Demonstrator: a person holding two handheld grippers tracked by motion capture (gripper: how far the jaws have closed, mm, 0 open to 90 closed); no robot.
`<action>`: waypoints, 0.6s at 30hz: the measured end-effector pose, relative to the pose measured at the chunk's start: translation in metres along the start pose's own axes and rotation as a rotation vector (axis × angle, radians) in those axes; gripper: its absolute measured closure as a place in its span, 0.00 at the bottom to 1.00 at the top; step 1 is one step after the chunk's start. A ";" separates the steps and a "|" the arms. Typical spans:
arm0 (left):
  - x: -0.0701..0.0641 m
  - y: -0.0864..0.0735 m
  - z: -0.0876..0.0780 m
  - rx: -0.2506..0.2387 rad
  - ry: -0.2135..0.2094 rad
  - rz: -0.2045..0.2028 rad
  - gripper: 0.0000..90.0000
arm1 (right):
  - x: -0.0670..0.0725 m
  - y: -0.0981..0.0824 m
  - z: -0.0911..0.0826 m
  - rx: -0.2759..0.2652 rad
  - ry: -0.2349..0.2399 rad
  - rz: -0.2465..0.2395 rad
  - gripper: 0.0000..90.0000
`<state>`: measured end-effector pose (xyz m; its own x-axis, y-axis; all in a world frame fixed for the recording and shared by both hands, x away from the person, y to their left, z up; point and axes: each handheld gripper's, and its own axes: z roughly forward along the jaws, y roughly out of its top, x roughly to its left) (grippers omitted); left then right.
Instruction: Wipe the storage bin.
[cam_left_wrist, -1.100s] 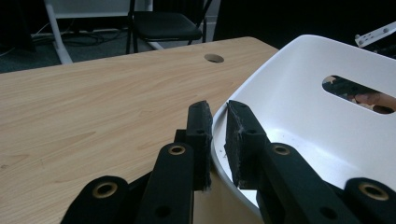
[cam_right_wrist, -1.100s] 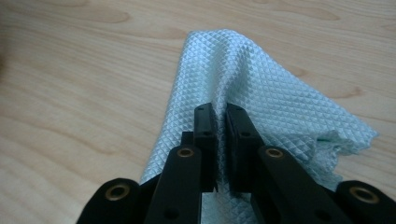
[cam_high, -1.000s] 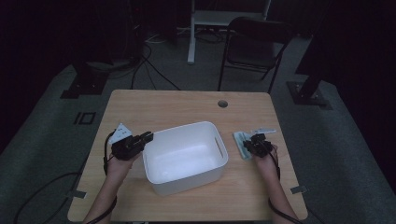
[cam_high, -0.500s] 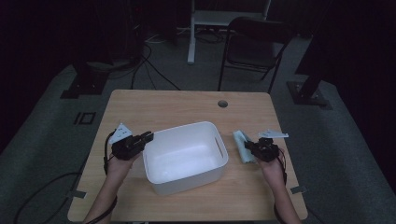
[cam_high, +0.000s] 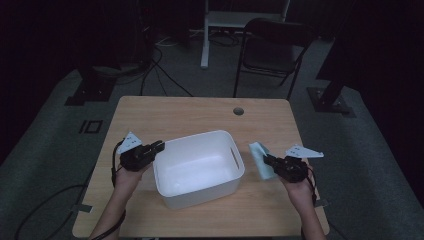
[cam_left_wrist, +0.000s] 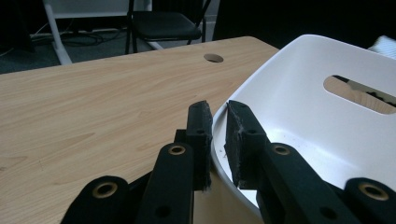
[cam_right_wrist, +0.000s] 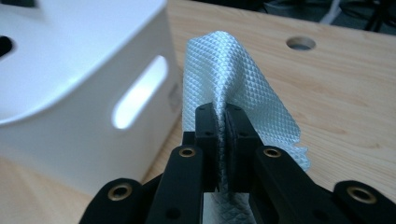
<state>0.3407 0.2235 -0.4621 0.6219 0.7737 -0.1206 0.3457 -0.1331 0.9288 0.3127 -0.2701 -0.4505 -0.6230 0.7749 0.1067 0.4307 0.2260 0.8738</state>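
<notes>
A white plastic bin with handle slots stands in the middle of the wooden table. My left gripper is shut on the bin's left rim, one jaw outside the wall and one inside. A pale blue-green waffle-weave cloth hangs just right of the bin, off the table. My right gripper is shut on the cloth, which stands up above the jaws and drapes below them, close to the bin's slotted side.
A round cable hole sits near the table's far edge. Behind the table stand a dark folding chair and a white stand. Cables trail on the grey floor at the left.
My right gripper has lifted the cloth off the table and carried it up and toward the bin. The left gripper has stayed on the rim.
</notes>
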 end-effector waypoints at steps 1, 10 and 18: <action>0.000 0.000 0.000 0.000 -0.001 0.000 0.89 | 0.002 0.000 -0.003 -0.008 0.010 0.000 0.95; 0.000 0.000 0.000 0.000 0.004 0.002 0.89 | 0.023 0.009 -0.019 -0.059 0.076 -0.038 0.95; -0.001 0.000 0.000 -0.001 0.006 0.002 0.89 | 0.039 0.013 -0.013 -0.062 0.147 -0.056 0.95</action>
<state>0.3402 0.2229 -0.4621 0.6184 0.7772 -0.1168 0.3440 -0.1340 0.9294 0.2854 -0.2443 -0.4293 -0.7355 0.6666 0.1215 0.3545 0.2258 0.9074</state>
